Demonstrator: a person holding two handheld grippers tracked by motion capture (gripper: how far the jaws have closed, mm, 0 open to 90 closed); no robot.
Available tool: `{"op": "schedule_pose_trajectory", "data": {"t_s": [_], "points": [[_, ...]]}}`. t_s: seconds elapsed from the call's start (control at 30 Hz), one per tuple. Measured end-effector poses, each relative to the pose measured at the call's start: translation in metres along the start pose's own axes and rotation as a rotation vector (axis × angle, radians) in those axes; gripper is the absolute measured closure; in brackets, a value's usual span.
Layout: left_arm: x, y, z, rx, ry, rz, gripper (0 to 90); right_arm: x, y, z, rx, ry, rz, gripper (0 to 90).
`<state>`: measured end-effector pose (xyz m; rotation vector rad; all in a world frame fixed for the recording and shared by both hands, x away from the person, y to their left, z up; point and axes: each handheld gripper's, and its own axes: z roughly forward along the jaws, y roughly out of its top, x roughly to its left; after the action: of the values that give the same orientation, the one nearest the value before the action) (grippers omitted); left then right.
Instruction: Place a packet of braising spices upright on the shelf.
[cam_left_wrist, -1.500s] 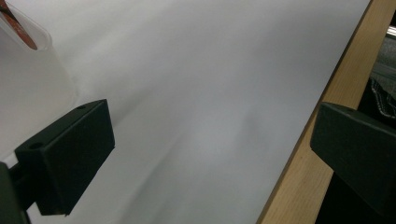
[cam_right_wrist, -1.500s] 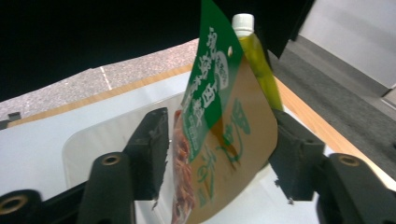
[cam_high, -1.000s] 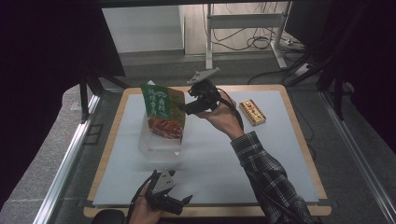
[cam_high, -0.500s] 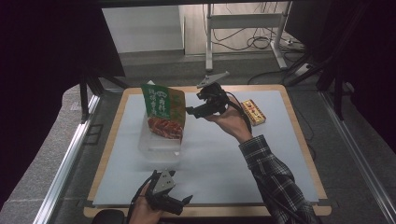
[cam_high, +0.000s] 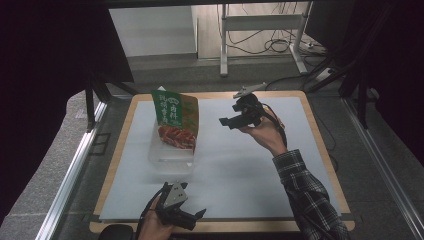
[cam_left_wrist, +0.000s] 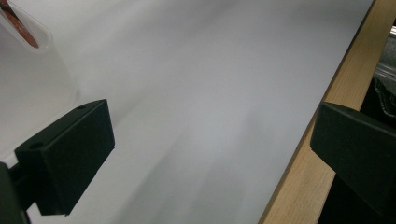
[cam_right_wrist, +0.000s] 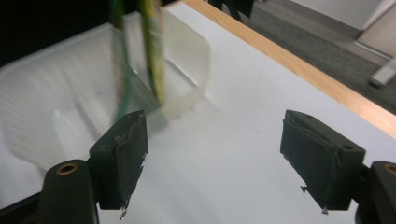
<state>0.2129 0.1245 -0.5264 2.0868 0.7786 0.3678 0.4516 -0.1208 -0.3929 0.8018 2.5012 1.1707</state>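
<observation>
A green snack bag (cam_high: 176, 117) with a red food picture stands upright in a clear plastic tub (cam_high: 171, 156) on the left half of the white mat. My right gripper (cam_high: 228, 117) hovers above the mat to the bag's right, open, jaws pointing at the bag and holding nothing. In the right gripper view (cam_right_wrist: 219, 163) the tub (cam_right_wrist: 60, 112) and the bag's edge (cam_right_wrist: 154, 51) lie just ahead, slightly blurred. My left gripper (cam_high: 196, 217) rests low at the table's front edge, open and holding nothing. In the left gripper view (cam_left_wrist: 210, 158) a corner of the tub (cam_left_wrist: 32, 60) sits at top left.
The white mat (cam_high: 235, 165) lies on a wooden board (cam_high: 320, 145) whose rim (cam_left_wrist: 317, 154) passes between the left jaws. A plaid sleeve (cam_high: 305, 190) crosses the right half of the mat. Metal rails and dark floor surround the table.
My right gripper has drifted to the right, away from the bag, still open. The hand now covers the small box at the back right. The left gripper has stayed put.
</observation>
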Motion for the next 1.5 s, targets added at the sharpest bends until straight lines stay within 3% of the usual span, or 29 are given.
{"op": "schedule_pose_trajectory", "data": {"t_s": [0.47,0.73,1.17,1.5], "points": [[0.001,0.0,0.0,0.001,0.001,-0.002,0.0,-0.078,-0.055,-0.007,0.102,-0.153,0.135,23.8],[0.002,-0.001,-0.001,0.002,0.002,-0.002,0.0,-0.113,-0.081,0.001,0.148,-0.236,0.159,19.9],[0.002,-0.001,-0.001,0.005,-0.002,-0.001,0.0,-0.147,-0.107,0.027,0.215,-0.275,0.215,16.5],[0.002,-0.001,0.0,0.009,-0.003,0.001,0.0,-0.155,-0.119,0.037,0.245,-0.27,0.237,18.7]]}}
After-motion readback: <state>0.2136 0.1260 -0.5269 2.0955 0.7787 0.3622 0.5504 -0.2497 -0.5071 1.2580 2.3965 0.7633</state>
